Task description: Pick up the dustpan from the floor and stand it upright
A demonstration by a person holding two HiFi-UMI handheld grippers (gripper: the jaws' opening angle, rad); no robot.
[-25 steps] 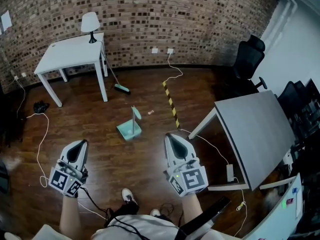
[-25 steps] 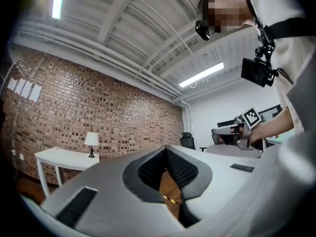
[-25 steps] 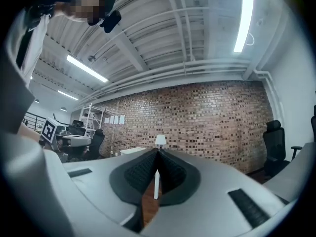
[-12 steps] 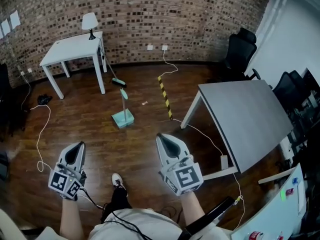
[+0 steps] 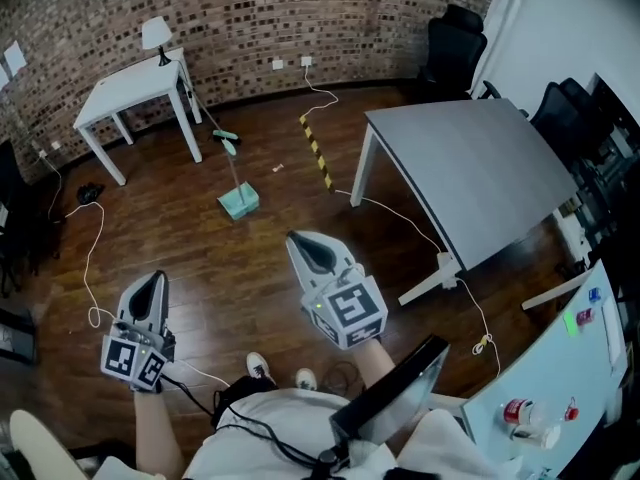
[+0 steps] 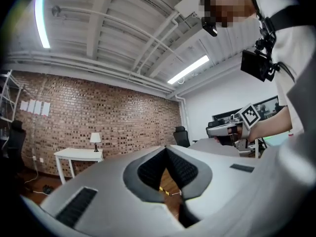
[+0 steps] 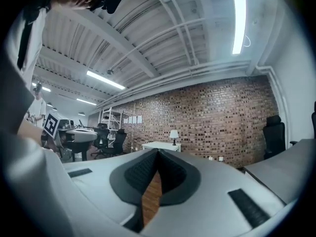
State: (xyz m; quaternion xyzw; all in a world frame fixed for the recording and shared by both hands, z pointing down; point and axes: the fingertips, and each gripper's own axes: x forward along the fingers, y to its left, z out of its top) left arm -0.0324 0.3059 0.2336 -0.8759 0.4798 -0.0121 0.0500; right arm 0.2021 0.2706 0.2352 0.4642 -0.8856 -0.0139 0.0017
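Observation:
The teal dustpan (image 5: pixel 238 203) stands on the wooden floor in the head view, its thin handle pointing up, out past the corner of the white table (image 5: pixel 120 86). Both grippers are held level, well short of it, with bare floor in between. My left gripper (image 5: pixel 150 281) is at the lower left, its jaws pressed together with nothing in them. My right gripper (image 5: pixel 301 239) is near the middle, also shut and empty. In the left gripper view the left gripper (image 6: pixel 166 148) shows its tips meeting, and so does the right gripper (image 7: pixel 158 152) in the right gripper view. Neither gripper view shows the dustpan.
A teal broom (image 5: pixel 225 139) leans by the white table, which carries a lamp (image 5: pixel 155 34). A large grey table (image 5: pixel 470 168) fills the right. A yellow-black strip (image 5: pixel 315 150) and cables (image 5: pixel 85 258) lie on the floor. Black chairs (image 5: pixel 452 48) stand at the back.
The whole view has drawn back from the dustpan, which now looks smaller and farther off. Both grippers moved back with it and stayed shut. More of the grey table shows.

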